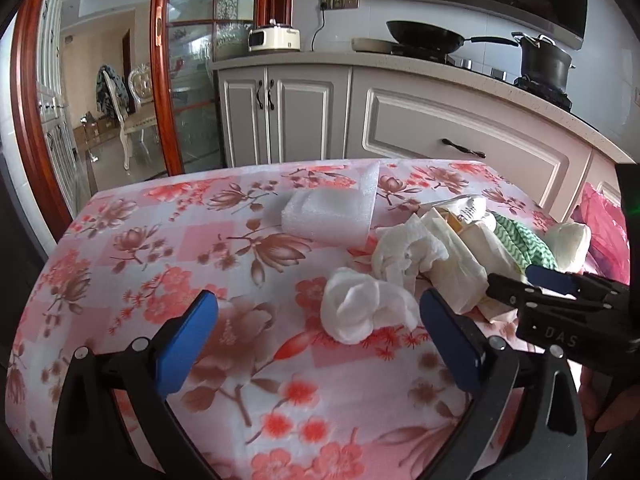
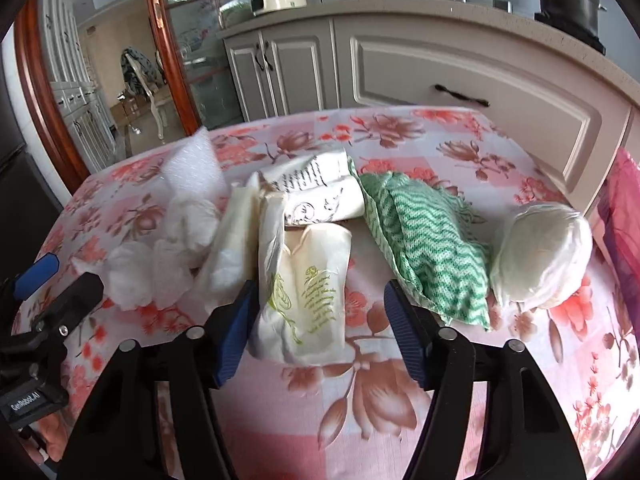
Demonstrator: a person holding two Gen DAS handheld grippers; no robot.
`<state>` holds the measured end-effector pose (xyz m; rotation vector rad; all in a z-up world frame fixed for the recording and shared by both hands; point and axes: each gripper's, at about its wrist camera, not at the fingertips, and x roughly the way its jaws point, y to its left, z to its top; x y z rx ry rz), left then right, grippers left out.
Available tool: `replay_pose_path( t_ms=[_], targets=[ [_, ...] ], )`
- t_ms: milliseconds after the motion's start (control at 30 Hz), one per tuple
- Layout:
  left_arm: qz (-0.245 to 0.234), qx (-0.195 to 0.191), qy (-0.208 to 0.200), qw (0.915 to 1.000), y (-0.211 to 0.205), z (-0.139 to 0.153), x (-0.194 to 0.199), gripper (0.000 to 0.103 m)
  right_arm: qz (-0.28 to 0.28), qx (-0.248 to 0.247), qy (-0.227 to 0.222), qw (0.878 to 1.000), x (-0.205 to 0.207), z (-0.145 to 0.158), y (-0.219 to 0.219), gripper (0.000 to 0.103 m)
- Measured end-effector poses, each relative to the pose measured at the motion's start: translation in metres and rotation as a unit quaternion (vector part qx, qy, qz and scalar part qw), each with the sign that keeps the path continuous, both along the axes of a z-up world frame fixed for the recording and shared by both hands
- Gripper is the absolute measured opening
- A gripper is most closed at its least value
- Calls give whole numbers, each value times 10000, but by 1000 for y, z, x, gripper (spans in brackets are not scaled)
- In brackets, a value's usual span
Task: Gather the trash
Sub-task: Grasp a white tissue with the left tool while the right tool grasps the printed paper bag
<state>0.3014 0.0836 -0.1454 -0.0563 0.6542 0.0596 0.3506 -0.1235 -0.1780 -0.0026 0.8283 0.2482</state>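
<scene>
We hold our left tool [image 1: 319,326] wide open, low over the floral surface [image 1: 160,248], with a crumpled tissue [image 1: 366,310] lying between its blue fingers [image 1: 188,340], nearer the right one and gripped by neither. At one o'clock from that tissue lies a second crumpled tissue [image 1: 404,254], and beyond it at twelve o'clock sits a white foam block [image 1: 330,216], near the far edge of the surface.

Our right tool [image 2: 318,312] is also wide open, its fingers [image 2: 236,330] set either side of a cream wrapper [image 2: 308,292] with green print. The left finger touches the wrapper's edge; the right finger stands clear of it, just beside a green zigzag cloth [image 2: 432,248]. At twelve o'clock from the wrapper lies a second wrapper [image 2: 320,192] with black print. At three o'clock, past the cloth, rests a white wad [image 2: 542,256], close to the surface's right edge. A pink bag [image 2: 624,216] hangs just off that edge.

Behind the surface stand cabinets [image 1: 460,128] with a wok [image 1: 424,36] and pot [image 1: 546,62] on top.
</scene>
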Motion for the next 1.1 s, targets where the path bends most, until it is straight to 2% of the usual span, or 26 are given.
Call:
replay_pose_path(
  t_ms=[100,300,333,433,533,733,933,1100],
  targets=[
    [-1,-36,129,9999,-2,-4,13,95,86,175,162,9997,5,-6,-6,44],
    [-107,-91,495,9987,-15,-14,39,85,196,351,128,9991,-5,-4,-24,44],
    [-114,-95,549,9984,-17,-16,40,79,189,369,114,9991,-7,-3,-26,44],
    [-246,-78,720,9971,-24,-22,45,52,129,471,81,9988,-12,1,-39,44],
    [-281,60,611,9977,-30,-19,38,38,114,509,-13,9986,-20,7,-47,44],
    [-391,169,294,9987,-37,-7,2,31,105,570,-209,9981,-42,21,-54,44],
    [-557,134,-186,9982,-42,10,-45,31,204,560,-395,9974,-76,33,-54,44],
    [-660,47,-435,9969,-44,20,-78,33,261,540,-495,9970,-102,39,-55,44]
  ],
)
